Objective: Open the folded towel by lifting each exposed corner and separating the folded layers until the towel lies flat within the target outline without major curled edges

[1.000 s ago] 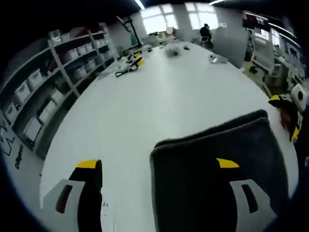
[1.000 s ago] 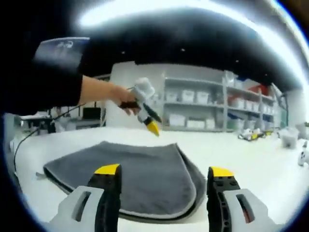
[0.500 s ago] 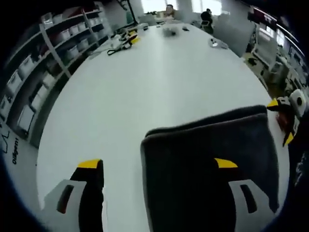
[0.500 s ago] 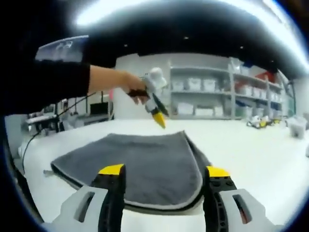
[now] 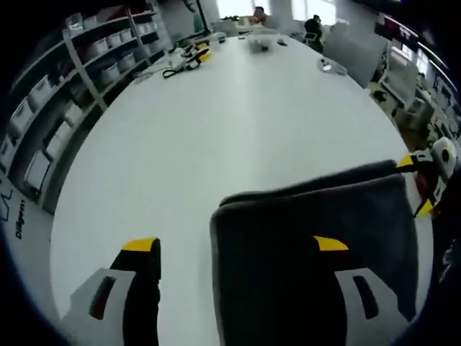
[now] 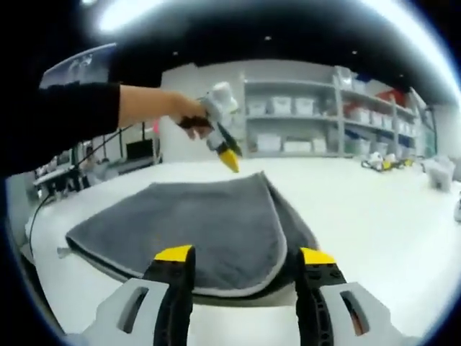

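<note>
Towel [image 6: 194, 220] folded on white table [image 5: 238, 122], lower-centre frame, layers unseparated; left tongs [image 5: 238, 252] and right tongs [image 6: 245, 261] both spread, empty, nr its edges, so unfolding not started.

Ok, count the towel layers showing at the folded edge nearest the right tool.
2. The towel is folded over: the top layer's pale trimmed edge curves just ahead of the right tool, and a darker bottom layer pokes out beneath it. More folds may be hidden inside.
</note>
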Available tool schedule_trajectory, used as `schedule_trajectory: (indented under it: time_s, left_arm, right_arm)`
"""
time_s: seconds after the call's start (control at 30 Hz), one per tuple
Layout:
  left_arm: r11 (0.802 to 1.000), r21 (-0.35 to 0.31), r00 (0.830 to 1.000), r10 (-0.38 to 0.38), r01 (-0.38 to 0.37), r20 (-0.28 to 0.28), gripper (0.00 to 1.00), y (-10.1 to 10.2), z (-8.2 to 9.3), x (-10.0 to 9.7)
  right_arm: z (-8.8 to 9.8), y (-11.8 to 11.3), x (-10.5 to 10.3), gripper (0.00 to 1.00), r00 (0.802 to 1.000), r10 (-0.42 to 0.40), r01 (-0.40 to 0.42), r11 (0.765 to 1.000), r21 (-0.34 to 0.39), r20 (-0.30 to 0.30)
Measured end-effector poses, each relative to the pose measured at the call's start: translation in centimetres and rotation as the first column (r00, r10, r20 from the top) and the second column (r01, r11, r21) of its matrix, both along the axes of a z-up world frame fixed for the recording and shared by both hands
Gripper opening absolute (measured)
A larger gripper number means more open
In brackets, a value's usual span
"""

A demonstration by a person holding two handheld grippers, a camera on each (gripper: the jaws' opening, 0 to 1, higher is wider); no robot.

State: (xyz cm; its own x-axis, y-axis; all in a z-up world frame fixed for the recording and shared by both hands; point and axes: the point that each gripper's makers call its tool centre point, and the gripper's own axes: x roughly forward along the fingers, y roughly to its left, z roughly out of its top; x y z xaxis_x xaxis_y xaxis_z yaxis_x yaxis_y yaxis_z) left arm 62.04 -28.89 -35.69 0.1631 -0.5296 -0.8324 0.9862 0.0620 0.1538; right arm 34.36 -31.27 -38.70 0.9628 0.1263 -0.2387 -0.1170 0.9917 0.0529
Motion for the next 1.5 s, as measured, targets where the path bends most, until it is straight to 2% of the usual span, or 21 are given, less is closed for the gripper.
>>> schedule_trajectory:
  time_s: [0.17,0.27,0.43,0.6,0.63,0.7,0.73,0.87,0.97,1.07,1.3,1.33,1.5]
  left_arm:
    - [0.998,-0.014,0.998,0.061,-0.060,0.030,0.69,-0.4,-0.5,1.3]
    - [0.998,-0.018,0.997,0.063,-0.062,0.038,0.60,-0.7,-0.9,1.5]
    - [0.998,-0.021,0.998,0.058,-0.057,0.027,0.59,-1.3,-2.0,1.2]
    - [0.998,-0.011,0.997,0.058,-0.058,0.051,0.56,-1.6,-3.2,1.9]
    - [0.998,-0.012,0.997,0.063,-0.062,0.054,0.52,-1.8,-3.0,2.2]
    - [0.997,-0.015,0.996,0.074,-0.073,0.056,0.37,-1.8,-3.0,2.4]
    - [0.997,-0.017,0.995,0.076,-0.075,0.060,0.33,-1.8,-3.0,2.5]
    - [0.997,-0.028,0.995,0.075,-0.074,0.072,0.31,-2.1,-3.1,2.7]
    - [0.998,-0.030,0.995,0.048,-0.046,0.087,0.29,-2.2,-3.3,2.5]
    - [0.999,-0.029,0.996,0.047,-0.045,0.081,0.28,-2.2,-3.7,2.4]
    - [1.000,-0.013,0.997,0.021,-0.021,0.079,0.06,-2.2,-4.0,2.0]
    - [1.000,-0.011,0.996,0.025,-0.024,0.082,0.02,-2.1,-4.0,2.1]
    - [1.000,-0.016,0.997,0.023,-0.022,0.071,0.01,-2.0,-3.7,1.8]
  right_arm:
    - [-0.1,-0.2,0.0,0.36,1.000,-0.008,0.008,1.000,0.011,-0.004]
    - [-0.1,-0.7,0.2,0.28,0.999,-0.033,0.033,0.999,0.018,-0.001]
    - [-0.5,-0.6,0.3,0.29,1.000,-0.025,0.026,0.999,0.023,-0.016]
    - [-0.3,-0.8,0.4,0.26,0.999,-0.041,0.041,0.999,0.014,0.001]
    - [-0.3,-0.8,0.5,0.25,0.999,-0.043,0.043,0.999,0.003,0.001]
    - [-0.5,-0.6,0.5,0.25,0.999,-0.040,0.039,0.999,-0.013,-0.006]
    - [-0.6,-0.6,0.6,0.26,0.999,-0.038,0.038,0.999,-0.014,-0.009]
    - [-0.7,-0.6,0.5,0.25,0.999,-0.033,0.033,0.999,0.001,-0.018]
    - [-0.8,-0.5,0.5,0.20,0.999,-0.029,0.029,1.000,0.009,-0.020]
    - [-0.8,-0.4,0.5,0.20,0.999,-0.025,0.026,1.000,0.006,-0.024]
    - [-0.8,-0.5,0.5,0.19,0.999,-0.027,0.027,1.000,0.010,-0.023]
    - [-0.8,-0.5,0.5,0.16,0.999,-0.027,0.028,1.000,0.007,-0.025]
    - [-0.9,-0.8,0.5,0.01,0.999,-0.041,0.040,0.999,-0.009,-0.031]
